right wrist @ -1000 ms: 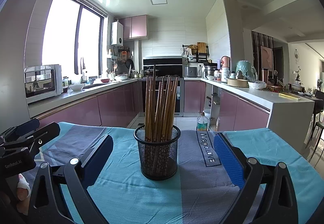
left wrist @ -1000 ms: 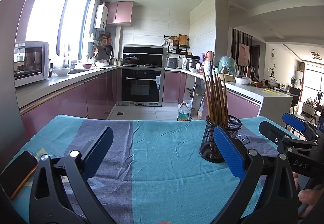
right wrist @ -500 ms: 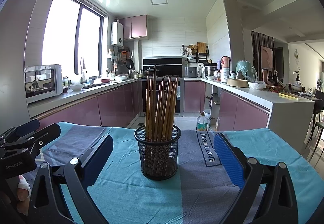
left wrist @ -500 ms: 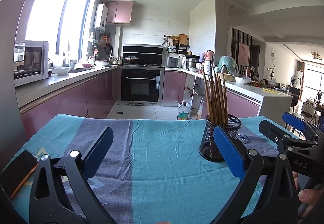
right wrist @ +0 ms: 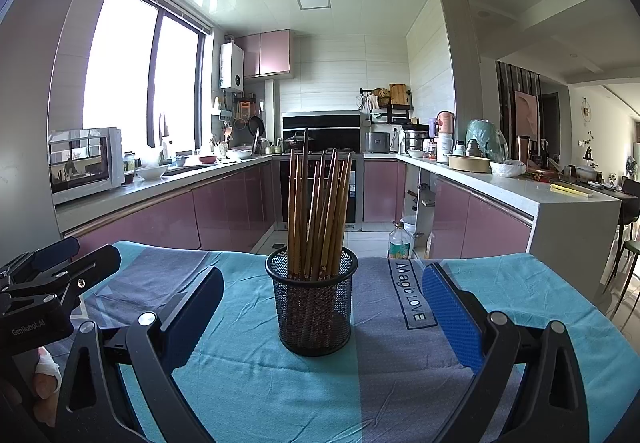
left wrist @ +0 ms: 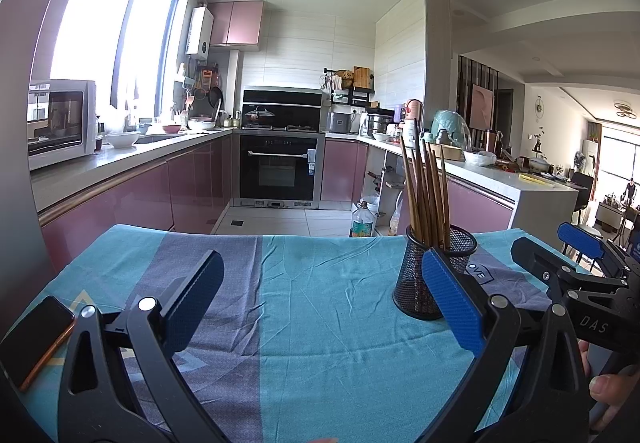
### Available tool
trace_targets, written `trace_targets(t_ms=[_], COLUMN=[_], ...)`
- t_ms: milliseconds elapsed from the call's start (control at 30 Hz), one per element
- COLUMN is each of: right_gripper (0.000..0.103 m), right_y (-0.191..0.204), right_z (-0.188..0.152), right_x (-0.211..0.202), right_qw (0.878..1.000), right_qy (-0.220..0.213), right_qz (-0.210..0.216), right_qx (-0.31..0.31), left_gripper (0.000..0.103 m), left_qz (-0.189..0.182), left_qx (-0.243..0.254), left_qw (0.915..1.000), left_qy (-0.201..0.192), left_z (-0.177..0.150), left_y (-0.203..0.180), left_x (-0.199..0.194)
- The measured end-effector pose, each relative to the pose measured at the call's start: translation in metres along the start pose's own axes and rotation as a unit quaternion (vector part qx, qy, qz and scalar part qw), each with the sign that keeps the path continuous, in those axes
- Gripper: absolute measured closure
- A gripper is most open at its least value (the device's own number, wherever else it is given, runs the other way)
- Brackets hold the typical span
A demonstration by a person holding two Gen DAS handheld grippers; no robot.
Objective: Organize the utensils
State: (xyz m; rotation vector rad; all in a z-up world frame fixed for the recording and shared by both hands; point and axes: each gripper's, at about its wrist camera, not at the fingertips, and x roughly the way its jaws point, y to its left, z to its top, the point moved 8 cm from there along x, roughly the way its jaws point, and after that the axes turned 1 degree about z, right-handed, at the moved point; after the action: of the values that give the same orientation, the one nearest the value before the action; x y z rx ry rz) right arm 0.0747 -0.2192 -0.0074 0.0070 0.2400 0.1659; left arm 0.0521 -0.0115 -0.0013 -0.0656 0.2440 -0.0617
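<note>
A black mesh cup full of several brown wooden chopsticks stands upright on the teal and grey cloth. It sits straight ahead of my right gripper, which is open, the cup a little beyond its blue pads. In the left wrist view the same cup with its chopsticks stands to the right, partly behind the right finger. My left gripper is open over bare cloth with nothing between its fingers. Each gripper shows at the edge of the other's view.
An orange-edged phone lies at the cloth's left edge. The table cloth ends at a far edge, with kitchen floor, pink cabinets and an oven beyond. A white counter runs along the right.
Both grippers stay open. The right wrist view has shifted very slightly; the cup and chopsticks have not moved.
</note>
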Motion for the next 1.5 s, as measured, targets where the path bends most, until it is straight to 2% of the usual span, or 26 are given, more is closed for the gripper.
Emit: trace_targets(t_ms=[1500], right_gripper=[0.007], right_y=[0.0006], right_z=[-0.0026], right_x=[0.0027], right_qw=[1.000], right_qy=[0.002], right_qz=[0.000], right_qx=[0.002], left_gripper=[0.006], left_qz=[-0.002], left_qx=[0.000], left_qw=[1.0000], left_qy=[0.003], left_z=[-0.0025], left_y=[0.0004], left_x=[-0.0009])
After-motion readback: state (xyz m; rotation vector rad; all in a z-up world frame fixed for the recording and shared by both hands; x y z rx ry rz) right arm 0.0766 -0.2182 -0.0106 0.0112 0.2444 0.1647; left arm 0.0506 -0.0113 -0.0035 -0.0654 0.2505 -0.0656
